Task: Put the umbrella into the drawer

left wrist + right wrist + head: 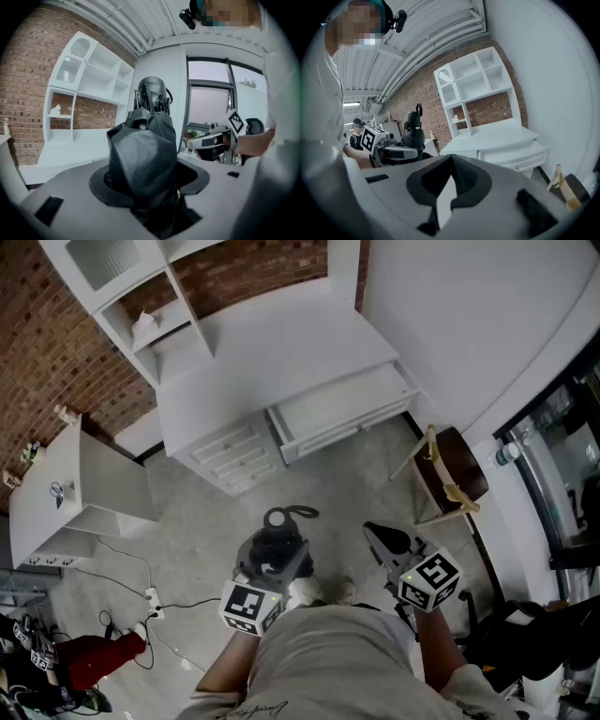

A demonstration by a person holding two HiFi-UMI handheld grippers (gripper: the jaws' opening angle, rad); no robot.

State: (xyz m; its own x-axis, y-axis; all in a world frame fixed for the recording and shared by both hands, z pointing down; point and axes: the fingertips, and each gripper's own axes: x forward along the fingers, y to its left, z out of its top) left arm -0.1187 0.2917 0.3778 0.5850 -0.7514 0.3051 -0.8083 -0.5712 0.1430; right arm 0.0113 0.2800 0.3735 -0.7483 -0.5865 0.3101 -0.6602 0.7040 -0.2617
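The left hand-held gripper (275, 555) and right hand-held gripper (382, 536) are grey with black-and-white marker cubes (251, 606), the shirt (337, 662) pale.

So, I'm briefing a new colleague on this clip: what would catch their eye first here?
The folded black umbrella stands out, clamped in the left gripper low in the head view. Ahead of it, against the brick wall, a white desk has one drawer pulled open; the right gripper is shut and empty.
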